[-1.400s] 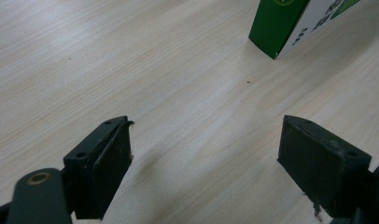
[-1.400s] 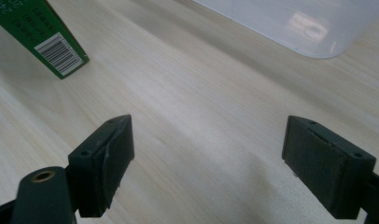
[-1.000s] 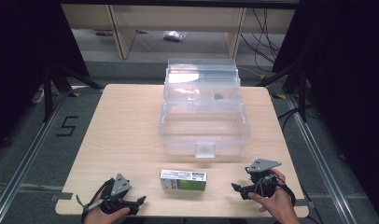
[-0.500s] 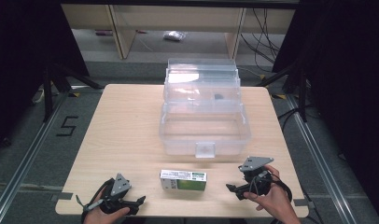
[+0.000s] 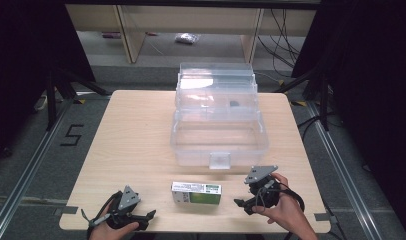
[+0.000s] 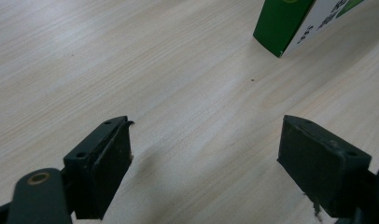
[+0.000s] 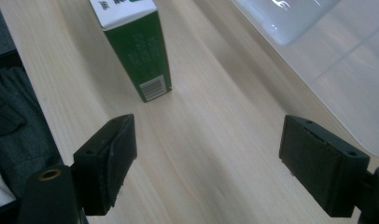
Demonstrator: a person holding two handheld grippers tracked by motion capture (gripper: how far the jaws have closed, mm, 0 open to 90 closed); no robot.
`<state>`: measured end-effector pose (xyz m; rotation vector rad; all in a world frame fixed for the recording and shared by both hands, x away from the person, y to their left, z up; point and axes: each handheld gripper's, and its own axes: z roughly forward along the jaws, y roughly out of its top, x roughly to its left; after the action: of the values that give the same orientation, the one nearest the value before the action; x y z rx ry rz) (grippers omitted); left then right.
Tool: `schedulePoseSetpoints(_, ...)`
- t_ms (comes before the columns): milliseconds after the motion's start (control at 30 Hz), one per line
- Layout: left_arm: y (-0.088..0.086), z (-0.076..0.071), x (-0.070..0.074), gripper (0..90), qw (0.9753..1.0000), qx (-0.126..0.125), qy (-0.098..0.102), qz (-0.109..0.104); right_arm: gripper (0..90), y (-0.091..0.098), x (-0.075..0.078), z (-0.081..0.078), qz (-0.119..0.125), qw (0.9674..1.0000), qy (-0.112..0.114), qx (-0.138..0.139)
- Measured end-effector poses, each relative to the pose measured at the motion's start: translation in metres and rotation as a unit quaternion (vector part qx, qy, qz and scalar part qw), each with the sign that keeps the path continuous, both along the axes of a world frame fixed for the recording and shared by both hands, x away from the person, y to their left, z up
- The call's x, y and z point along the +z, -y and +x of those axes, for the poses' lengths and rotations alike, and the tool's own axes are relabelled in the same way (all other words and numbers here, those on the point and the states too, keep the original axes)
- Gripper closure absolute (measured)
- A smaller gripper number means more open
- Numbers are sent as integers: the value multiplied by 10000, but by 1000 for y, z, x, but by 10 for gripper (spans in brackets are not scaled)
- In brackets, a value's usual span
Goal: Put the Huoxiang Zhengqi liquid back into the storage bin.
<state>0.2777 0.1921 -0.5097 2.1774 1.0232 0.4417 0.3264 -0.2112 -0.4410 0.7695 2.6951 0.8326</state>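
A green and white carton [image 5: 196, 193] lies flat near the table's front edge, between my two grippers. My left gripper [image 5: 150, 215] rests low on the table to its left, jaws open, pointing toward the carton [image 6: 295, 21], which lies ahead and to the right. To the carton's right, my right gripper [image 5: 239, 204] is open and aimed at the carton's end [image 7: 140, 56], a short gap away. A clear plastic box [image 5: 218, 132] with its lid open stands behind the carton.
The clear box's front latch [image 5: 219, 160] faces the carton. The box edge [image 7: 290, 23] lies close on the right in the right gripper view. The wooden table [image 5: 126, 145] has bare room on its left half. Dark clothing [image 7: 10, 121] lies beyond the table's edge.
My right gripper has shifted left and forward toward the carton and turned to face its end. My left gripper stays where it was.
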Motion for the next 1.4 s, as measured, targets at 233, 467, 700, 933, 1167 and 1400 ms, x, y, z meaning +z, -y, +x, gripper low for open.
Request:
schedulePoseSetpoints(233,0,0,0,166,10000,11,-2,10,201,-11,1,0,-84,9999,-25,103)
schedulePoseSetpoints(467,0,0,0,166,10000,3,2,5,198,-20,3,2,-140,9995,-10,278)
schedulePoseSetpoints(700,0,0,0,166,10000,-16,-1,-13,198,-32,10,3,-251,9981,66,562)
schedulePoseSetpoints(933,0,-1,1,166,10000,-48,-32,-2,201,-54,18,3,-297,9958,78,866)
schedulePoseSetpoints(1167,0,0,0,166,10000,0,6,-10,201,-78,19,5,-654,9915,-16,1127)
schedulePoseSetpoints(1400,0,0,0,166,10000,5,7,-5,201,-95,20,15,-888,9883,-115,1231)
